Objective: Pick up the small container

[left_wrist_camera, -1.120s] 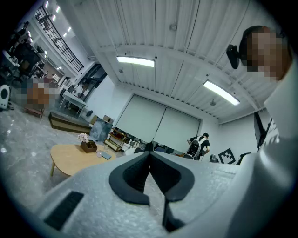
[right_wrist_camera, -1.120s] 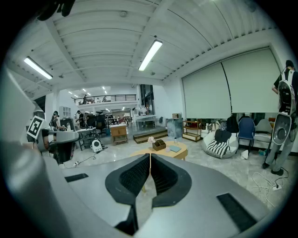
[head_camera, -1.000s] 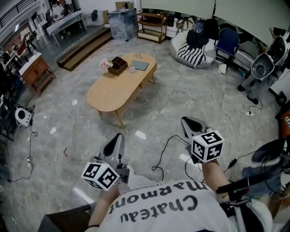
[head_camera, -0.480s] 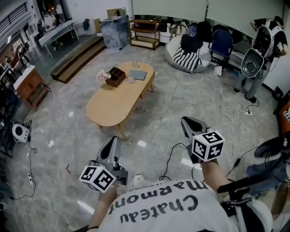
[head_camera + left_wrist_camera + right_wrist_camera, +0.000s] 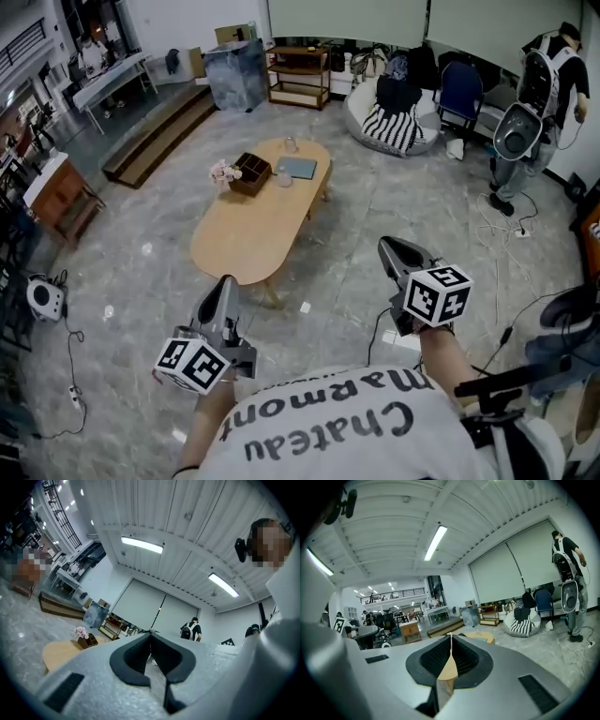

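Your left gripper (image 5: 226, 284) is closed tight with nothing in it. Your right gripper (image 5: 387, 247) is likewise closed and empty. Both are carried over the floor (image 5: 141, 272), well short of the counter (image 5: 246, 234). Since a second ago the counter has drawn nearer to both grippers, so you are on approach and not yet in reach. The small container (image 5: 284, 179) stands near the counter's far end, beside the dark box (image 5: 250, 172). Judgement: a gripper must open before any pick.
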A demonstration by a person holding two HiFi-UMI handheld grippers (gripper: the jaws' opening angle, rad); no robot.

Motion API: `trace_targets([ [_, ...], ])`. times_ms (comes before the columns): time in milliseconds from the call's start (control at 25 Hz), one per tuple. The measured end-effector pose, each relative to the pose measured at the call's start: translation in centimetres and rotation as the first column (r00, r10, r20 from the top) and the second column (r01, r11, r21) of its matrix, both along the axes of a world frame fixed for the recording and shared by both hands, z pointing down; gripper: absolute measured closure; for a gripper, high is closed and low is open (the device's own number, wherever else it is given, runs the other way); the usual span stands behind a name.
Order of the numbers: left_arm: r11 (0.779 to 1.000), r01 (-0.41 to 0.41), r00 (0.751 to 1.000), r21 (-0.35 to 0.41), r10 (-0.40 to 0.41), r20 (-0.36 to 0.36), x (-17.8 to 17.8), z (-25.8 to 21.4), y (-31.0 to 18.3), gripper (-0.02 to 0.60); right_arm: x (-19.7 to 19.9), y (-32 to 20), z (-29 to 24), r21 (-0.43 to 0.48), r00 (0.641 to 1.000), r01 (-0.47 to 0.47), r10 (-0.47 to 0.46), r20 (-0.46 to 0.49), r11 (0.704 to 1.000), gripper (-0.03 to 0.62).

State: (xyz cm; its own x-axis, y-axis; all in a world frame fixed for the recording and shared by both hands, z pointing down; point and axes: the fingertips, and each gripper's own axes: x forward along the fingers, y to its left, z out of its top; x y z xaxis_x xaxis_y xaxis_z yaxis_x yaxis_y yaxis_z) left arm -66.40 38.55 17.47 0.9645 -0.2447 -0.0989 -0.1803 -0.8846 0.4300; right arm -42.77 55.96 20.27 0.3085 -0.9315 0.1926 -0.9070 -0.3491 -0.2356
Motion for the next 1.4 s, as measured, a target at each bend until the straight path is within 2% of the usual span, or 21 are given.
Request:
trace_targets([
  [120,0.998,-0.054,0.998,-0.039,0.055,0.022,0.6,1.7,-1.0,0.566,-0.5,-1.2,2.3,-0.092,0.999,0.004,-0.007,-0.033,0.996,0.579],
  [240,0.993,-0.093,0.995,-0.069,0.096,0.03,1.6,3.2,-1.6,0.566,-0.2,-1.4,5.1,-0.155,1.0,-0.02,0.02,0.002,0.988,0.579],
  [480,0.986,-0.128,0.987,-0.108,0.137,0.082,6.3,5.2,-3.6,0.566,3.8,-2.5,8.6,-0.137,0.973,-0.071,0.098,0.208,0.988,0.579],
  [600,0.986,-0.115,0.987,-0.124,0.128,0.1,9.4,5.8,-5.2,0.566,7.3,-4.0,9.4,-0.131,0.961,-0.085,0.115,0.249,0.988,0.579],
  [880,0.989,-0.082,0.992,-0.127,0.094,0.089,18.2,5.4,-9.5,0.566,16.4,-9.4,8.9,-0.149,0.973,-0.026,0.06,0.225,0.989,0.579],
  [1120,0.99,-0.055,0.996,-0.129,0.063,0.06,26.2,5.1,-12.3,0.566,23.8,-13.7,8.4,-0.196,0.989,0.055,-0.027,0.144,0.979,0.579],
  [1400,0.992,0.023,0.998,-0.12,-0.016,0.057,31.0,5.9,-14.4,0.566,30.3,-16.7,9.1,-0.185,0.986,0.107,-0.08,0.146,0.977,0.579],
])
